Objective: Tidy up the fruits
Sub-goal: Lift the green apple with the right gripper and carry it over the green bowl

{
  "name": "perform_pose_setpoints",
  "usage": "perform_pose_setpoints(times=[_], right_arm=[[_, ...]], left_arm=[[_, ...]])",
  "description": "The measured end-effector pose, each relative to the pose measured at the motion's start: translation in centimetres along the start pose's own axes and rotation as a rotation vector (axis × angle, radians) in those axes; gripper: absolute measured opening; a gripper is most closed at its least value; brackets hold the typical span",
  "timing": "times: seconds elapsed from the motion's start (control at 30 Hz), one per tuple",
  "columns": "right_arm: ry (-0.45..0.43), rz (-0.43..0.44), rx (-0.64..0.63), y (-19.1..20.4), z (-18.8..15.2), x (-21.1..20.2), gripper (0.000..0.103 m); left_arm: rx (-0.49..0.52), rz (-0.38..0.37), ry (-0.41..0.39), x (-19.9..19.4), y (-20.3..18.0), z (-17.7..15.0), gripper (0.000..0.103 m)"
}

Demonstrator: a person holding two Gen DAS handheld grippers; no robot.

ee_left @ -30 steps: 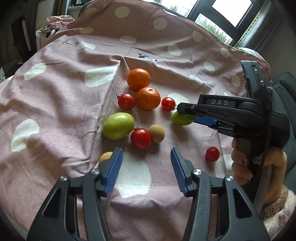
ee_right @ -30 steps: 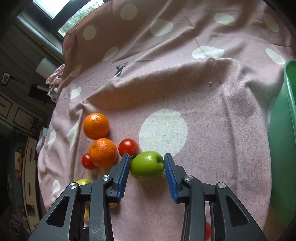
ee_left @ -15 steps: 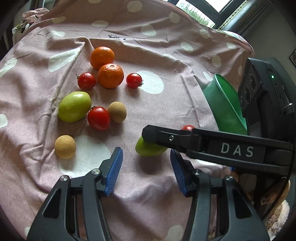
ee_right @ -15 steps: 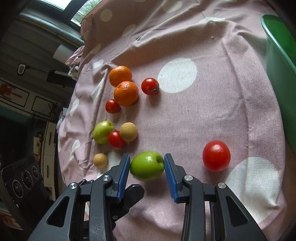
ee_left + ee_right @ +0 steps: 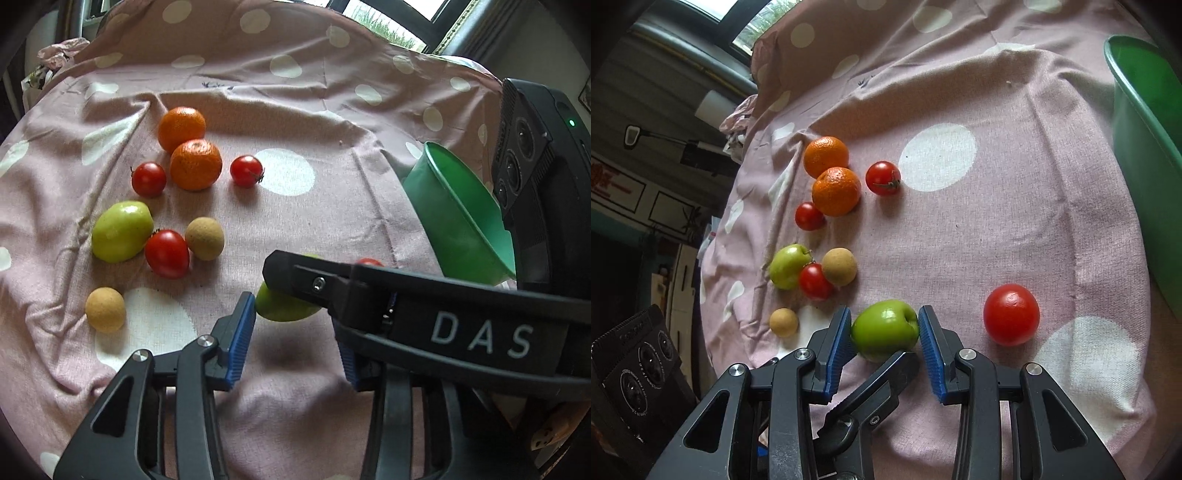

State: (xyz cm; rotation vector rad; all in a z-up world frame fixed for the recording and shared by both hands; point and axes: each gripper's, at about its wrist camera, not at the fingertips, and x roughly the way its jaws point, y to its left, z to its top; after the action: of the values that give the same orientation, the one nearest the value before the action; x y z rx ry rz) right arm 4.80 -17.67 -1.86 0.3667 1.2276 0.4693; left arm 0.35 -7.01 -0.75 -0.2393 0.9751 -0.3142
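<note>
Fingers of the right gripper (image 5: 884, 334) sit pinched on either flank of the green apple (image 5: 885, 329), blue pads flat against its sides, so the fruit is firmly held and sits low over the pink spotted cloth (image 5: 997, 240). Whether the apple hangs clear of the cloth or brushes it I cannot tell. Its stem dimple faces toward 2 o'clock in the right wrist view, and the apple is close to round, so no long axis matters.

What the next move turns on, I would judge, is the green bowl (image 5: 1137, 129): from the held apple it lies toward 1 to 2 o'clock, well apart, with the big tomato (image 5: 1011, 314) at about 3 o'clock, near the apple and roughly on the way. A carry to the bowl would need to pass over or behind that tomato.

Left gripper (image 5: 295, 339) stands wide open and holds nothing; its pads are spread beneath the right tool, which crosses its view from 3 o'clock. It is nearer the loose cluster at 10 to 11 o'clock: two oranges (image 5: 195, 164), small tomatoes (image 5: 167, 253), a pale green fruit (image 5: 122, 230) and two tan ones (image 5: 105, 309). The right hand is nearer the bowl.
</note>
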Motion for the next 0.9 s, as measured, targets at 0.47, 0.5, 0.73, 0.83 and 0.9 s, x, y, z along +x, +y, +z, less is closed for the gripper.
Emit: perform_pose_setpoints(times=[0.47,0.5,0.73,0.83,0.9], right_arm=[[-0.301,-0.025,-0.049,0.1,0.7,-9.7,0.04],[-0.315,-0.025,-0.039,-0.3,0.8,-10.2,0.04],[-0.414,-0.046,0.026,-3.5,0.9,-14.1,0.04],[-0.447,-0.069,0.058,-5.0,0.8,-15.4,0.04],[-0.458,-0.075,0.086,-6.1,0.8,-16.0,0.04]], left_arm=[[0.152,-0.113,-0.134,-3.7,-7.3,3.8,0.042],[0.168,-0.117,-0.136,-3.7,-8.0,4.0,0.042],[0.256,-0.177,-0.124,-2.6,-12.8,5.2,0.042],[0.286,-0.198,-0.109,-1.6,-14.5,5.5,0.042],[0.302,-0.212,-0.092,-0.9,-15.5,5.6,0.042]])
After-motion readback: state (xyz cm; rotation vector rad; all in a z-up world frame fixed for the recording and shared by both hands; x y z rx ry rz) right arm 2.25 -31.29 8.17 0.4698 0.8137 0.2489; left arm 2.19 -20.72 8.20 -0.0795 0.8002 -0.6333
